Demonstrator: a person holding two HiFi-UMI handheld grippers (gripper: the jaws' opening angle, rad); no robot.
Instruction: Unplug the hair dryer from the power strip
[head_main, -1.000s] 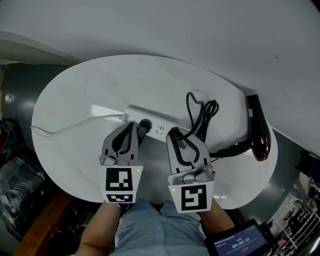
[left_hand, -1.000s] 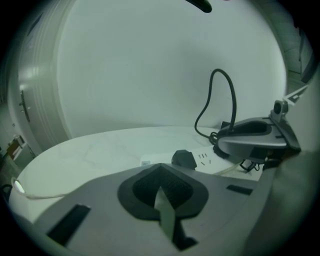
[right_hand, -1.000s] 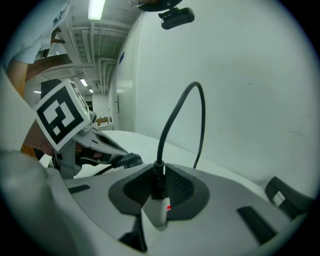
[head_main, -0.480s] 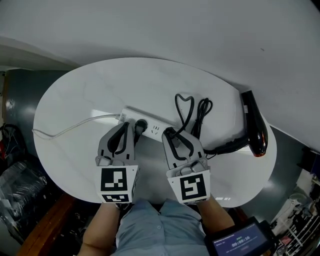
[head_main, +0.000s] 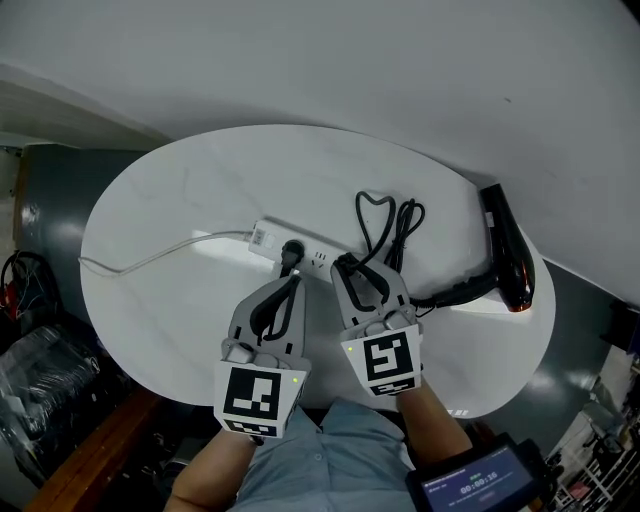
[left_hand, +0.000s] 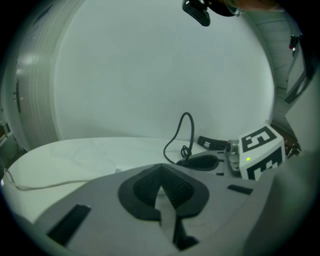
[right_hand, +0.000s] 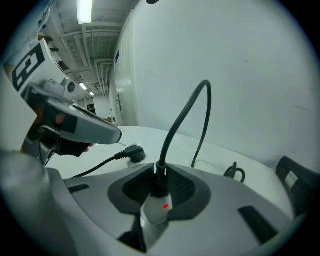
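Pulled back from the black plug (head_main: 291, 252), the left tongs (head_main: 293, 282) hover shut and empty above the table (head_main: 170, 200). That plug sits on the white power strip (head_main: 266, 237), whose right end the right tongs (head_main: 345, 266) clamp, jaws just eased wider. At far right lies the hair dryer (head_main: 505, 255).

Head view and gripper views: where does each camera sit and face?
Head view: on the head, looking down at table, left gripper, right gripper, forearms.
Left gripper view: on that gripper, facing the wall; own jaws together.
Right gripper view: likewise; jaws just opened further, plug between.
Shared: each gripper view shows the other gripper.
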